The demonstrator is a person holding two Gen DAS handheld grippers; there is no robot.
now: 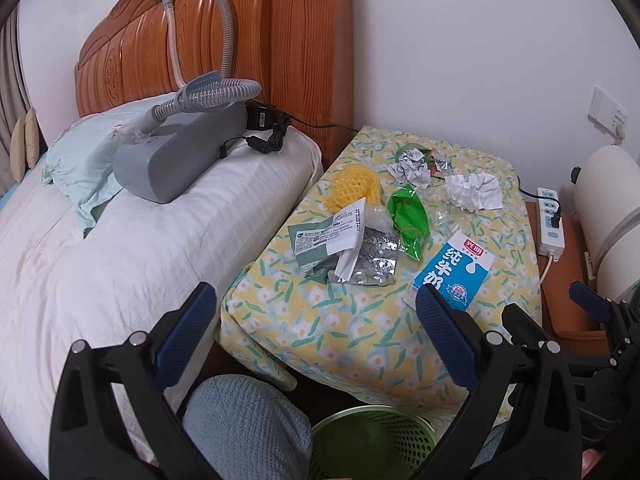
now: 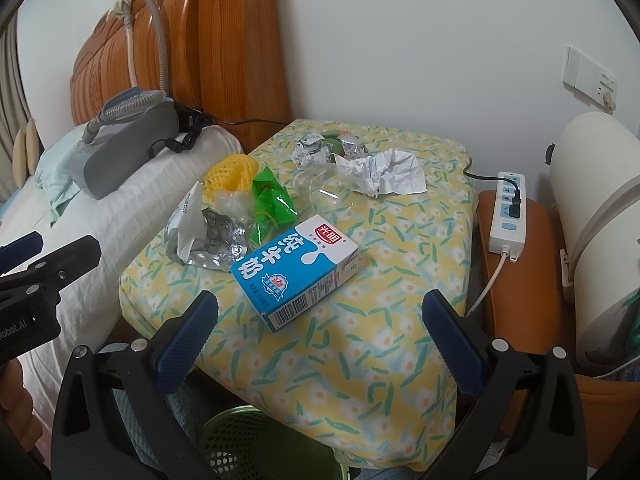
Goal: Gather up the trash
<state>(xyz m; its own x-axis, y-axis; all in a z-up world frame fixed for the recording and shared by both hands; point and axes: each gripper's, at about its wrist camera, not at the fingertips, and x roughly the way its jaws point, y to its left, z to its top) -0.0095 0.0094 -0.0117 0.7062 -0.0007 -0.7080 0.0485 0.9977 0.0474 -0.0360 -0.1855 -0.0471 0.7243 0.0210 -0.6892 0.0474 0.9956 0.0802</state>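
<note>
So both grippers are just hanging in front of the bedside table (image 1: 360, 332), which has a yellow floral cloth over it, and neither one is holding anything: the left gripper (image 1: 316, 312) has its blue-padded fingers spread wide with only air between them, and the right gripper (image 2: 320, 320) is equally wide open. The trash is all piled on the tabletop. Nearest the front edge is a blue and white milk carton (image 2: 294, 270) lying flat on its side, sitting roughly between the right gripper's fingers in the right wrist view but not touched by them. Just behind it on the bed side there's a heap of silver pill blister packs (image 1: 374, 260) with a printed paper leaflet (image 1: 340, 232) lying over them, then a crinkled green wrapper (image 1: 408, 216) and a yellow foam net (image 1: 354, 182) behind that. Further back are crumpled foil scraps (image 1: 408, 166), a ball of crumpled white paper (image 2: 386, 174) and a clear plastic piece (image 2: 324, 188) that's hard to make out. A green mesh wastebasket (image 1: 372, 444) sits on the floor right below the table's front edge, between the grippers. On the far side, a white power strip (image 2: 508, 216) rests on a brown stool
</note>
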